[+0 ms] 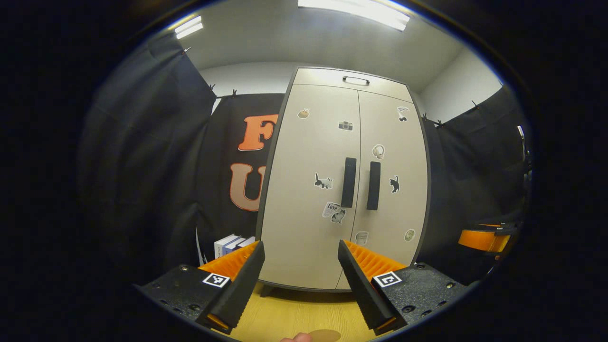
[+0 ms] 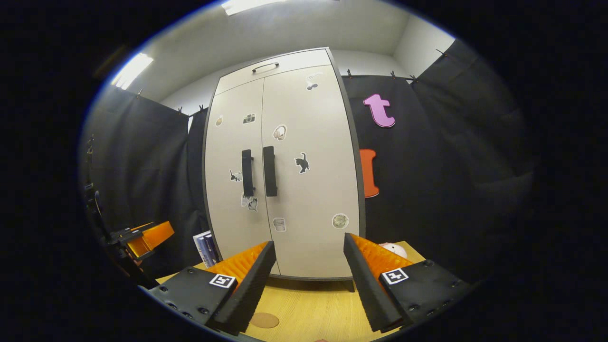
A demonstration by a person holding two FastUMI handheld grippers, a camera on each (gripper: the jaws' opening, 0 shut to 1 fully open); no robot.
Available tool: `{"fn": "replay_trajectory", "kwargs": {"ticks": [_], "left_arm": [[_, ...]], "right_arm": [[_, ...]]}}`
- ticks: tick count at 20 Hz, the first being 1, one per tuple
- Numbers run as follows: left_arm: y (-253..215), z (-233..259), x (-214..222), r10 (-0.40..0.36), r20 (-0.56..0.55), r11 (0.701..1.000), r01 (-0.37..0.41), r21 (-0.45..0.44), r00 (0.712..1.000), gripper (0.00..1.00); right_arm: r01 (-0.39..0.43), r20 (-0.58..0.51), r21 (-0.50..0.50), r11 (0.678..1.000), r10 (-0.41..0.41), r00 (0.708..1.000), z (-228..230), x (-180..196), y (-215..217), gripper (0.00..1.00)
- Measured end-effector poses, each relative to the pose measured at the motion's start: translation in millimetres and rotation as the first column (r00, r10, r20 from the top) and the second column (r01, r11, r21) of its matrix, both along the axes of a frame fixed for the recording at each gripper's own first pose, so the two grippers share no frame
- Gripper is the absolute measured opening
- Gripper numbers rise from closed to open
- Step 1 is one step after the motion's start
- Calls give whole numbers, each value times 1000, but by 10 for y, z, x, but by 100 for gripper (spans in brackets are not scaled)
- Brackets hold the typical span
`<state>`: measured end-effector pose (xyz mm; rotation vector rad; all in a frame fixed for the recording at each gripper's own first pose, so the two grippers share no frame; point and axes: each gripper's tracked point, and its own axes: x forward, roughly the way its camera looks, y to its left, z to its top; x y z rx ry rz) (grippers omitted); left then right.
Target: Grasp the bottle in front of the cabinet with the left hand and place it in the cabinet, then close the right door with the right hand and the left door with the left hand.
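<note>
The left hand-held gripper (image 1: pixel 300 280) points straight ahead and sits level, its two fingers (image 1: pixel 240 282) spread wide with nothing between them. A fingertip of the person's hand (image 1: pixel 295 337) peeks in just below and behind its fingers. The right hand-held gripper (image 2: pixel 308 285) is likewise level and forward-facing, its fingers (image 2: pixel 365 287) parted wide and holding nothing. In the left gripper view the right hand-held gripper shows far off to the right side; in the right gripper view the left one shows far off to the left.

Cabinet (image 2: pixel 285 166) both doors closed, right gripper (image 2: pixel 308 285) fingers spread, possibly books (image 2: pixel 205 247) beside it.
</note>
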<state>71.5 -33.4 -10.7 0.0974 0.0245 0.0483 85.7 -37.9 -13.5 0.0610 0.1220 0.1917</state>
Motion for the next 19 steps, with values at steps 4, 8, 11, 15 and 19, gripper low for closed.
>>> {"fn": "replay_trajectory", "kwargs": {"ticks": [4, 8, 11, 15, 19], "left_arm": [[-37, -39, -2, -9, -8, 1000, 9, -24, 1000, 95], [-45, -56, -8, -15, -15, 999, 14, -36, 1000, 95], [-36, -76, 0, -8, -19, 999, 7, -40, 1000, 95], [-36, -63, -5, -6, -14, 999, 6, -40, 1000, 95], [-45, -28, -12, -4, -2, 999, 4, -33, 1000, 95]], "right_arm": [[16, -2, 6, 1000, -16, 1000, 1, -25, -50, 96], [27, -3, 9, 1000, -27, 1000, 1, -13, -79, 96], [26, -1, 11, 1000, -26, 1000, 2, -6, -74, 96], [16, -1, 17, 1000, -16, 1000, 1, 18, -35, 96], [10, 9, 24, 1000, -10, 1000, 36, 37, -20, 96]]}}
